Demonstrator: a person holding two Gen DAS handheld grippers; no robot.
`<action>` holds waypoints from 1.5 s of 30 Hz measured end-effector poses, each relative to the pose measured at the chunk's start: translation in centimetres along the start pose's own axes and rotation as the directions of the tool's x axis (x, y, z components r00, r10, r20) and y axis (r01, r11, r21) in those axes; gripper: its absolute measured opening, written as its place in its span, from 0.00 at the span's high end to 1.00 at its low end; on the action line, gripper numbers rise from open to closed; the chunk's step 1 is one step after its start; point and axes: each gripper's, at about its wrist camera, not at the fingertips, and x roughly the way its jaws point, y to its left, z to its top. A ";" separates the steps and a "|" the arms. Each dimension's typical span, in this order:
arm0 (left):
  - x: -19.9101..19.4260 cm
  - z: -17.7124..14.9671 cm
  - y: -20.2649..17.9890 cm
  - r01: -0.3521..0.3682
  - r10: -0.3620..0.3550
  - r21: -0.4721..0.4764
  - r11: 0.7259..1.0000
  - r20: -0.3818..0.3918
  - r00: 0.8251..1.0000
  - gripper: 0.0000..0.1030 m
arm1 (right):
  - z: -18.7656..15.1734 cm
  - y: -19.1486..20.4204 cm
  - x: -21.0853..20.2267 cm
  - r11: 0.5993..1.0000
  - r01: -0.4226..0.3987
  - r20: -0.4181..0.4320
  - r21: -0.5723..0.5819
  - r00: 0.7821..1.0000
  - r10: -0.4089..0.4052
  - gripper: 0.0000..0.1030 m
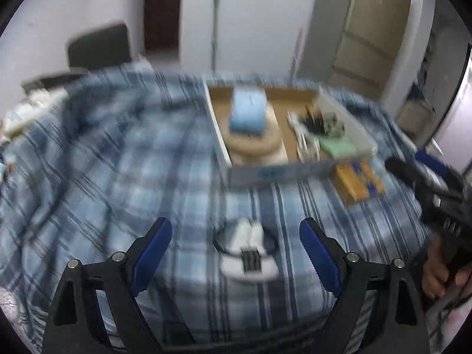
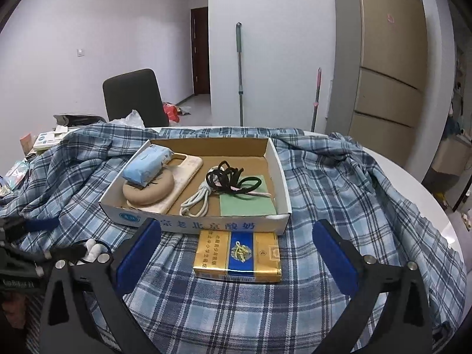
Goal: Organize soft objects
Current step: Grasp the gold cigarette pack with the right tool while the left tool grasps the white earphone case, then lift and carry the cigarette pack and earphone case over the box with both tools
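Note:
A shallow cardboard box [image 2: 283,185] sits on a blue plaid cloth [image 2: 339,177]. It holds a blue tissue pack [image 2: 146,165] on a round beige pad [image 2: 147,190], a pale phone case [image 2: 188,166], a white cable [image 2: 196,199], black hair ties [image 2: 233,177] and a green sheet [image 2: 246,205]. A gold and blue carton [image 2: 237,255] lies just in front of the box, between my right gripper's [image 2: 234,252] open fingers. My left gripper [image 1: 236,249] is open over a small white and black item [image 1: 249,253] on the cloth; that view is blurred. The box [image 1: 265,172] lies beyond it.
A black chair [image 2: 132,97] stands behind the table. Papers and packets [image 2: 44,141] clutter the left edge. Mop poles [image 2: 240,73] lean on the far wall, and a fridge [image 2: 389,67] stands at the right. The white table rim [image 2: 427,188] shows at right.

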 end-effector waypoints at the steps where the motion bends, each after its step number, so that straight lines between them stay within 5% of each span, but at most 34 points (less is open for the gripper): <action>1: 0.5 -0.2 0.0 0.025 -0.025 0.001 1.000 -0.043 0.999 0.25 | 0.0 0.0 0.0 1.000 -0.002 -0.002 0.001 1.000 0.002 0.01; 6: 2.6 -0.9 0.0 0.068 -0.071 -0.027 0.997 -0.175 0.982 0.52 | -0.1 0.1 0.1 1.000 -0.002 -0.004 -0.003 1.000 0.002 0.01; 9: 2.6 -0.9 0.2 0.084 -0.090 -0.043 0.996 -0.178 0.980 0.69 | -0.1 0.1 0.0 1.000 -0.003 -0.003 -0.002 1.000 0.003 0.01; 11: 2.3 -0.8 0.0 0.086 -0.090 -0.030 0.996 -0.164 0.982 0.71 | -0.1 0.0 0.0 1.000 0.005 0.001 0.006 1.000 -0.005 0.01; 14: 0.1 -0.5 -0.2 0.020 -0.020 -0.006 1.000 -0.019 1.000 0.72 | -0.1 -0.5 -0.3 0.999 0.018 0.016 0.032 1.000 -0.019 0.01; 16: -2.1 -0.3 -0.7 -0.019 0.016 0.022 1.000 0.130 0.991 0.72 | -0.1 -0.8 -0.4 0.998 0.035 0.020 0.046 0.999 -0.036 0.01; 20: -5.9 -0.3 -1.1 -0.008 -0.010 0.047 0.999 0.371 0.929 0.72 | -0.2 -0.7 1.0 0.999 0.042 -0.055 0.033 0.998 -0.040 0.01; 25: -7.2 -0.5 -1.4 -0.007 -0.025 0.063 0.998 0.503 0.864 0.71 | -0.8 0.0 3.9 0.999 0.048 -0.199 -0.013 0.979 -0.050 0.01; 35: -6.7 -0.8 -1.5 -0.045 0.008 0.067 0.997 0.478 0.878 0.70 | -1.9 -0.1 7.5 1.000 -0.003 -0.372 -0.004 0.928 0.001 0.02; 39: -6.6 -0.9 -1.3 -0.032 0.002 0.057 0.998 0.465 0.885 0.70 | -1.9 -0.5 7.6 1.000 0.017 -0.377 0.010 0.926 -0.012 0.18; 45: -7.1 -1.1 -1.4 -0.026 -0.012 0.071 0.997 0.489 0.872 0.70 | -1.1 -0.1 4.3 0.999 0.036 -0.217 -0.013 0.975 -0.038 0.18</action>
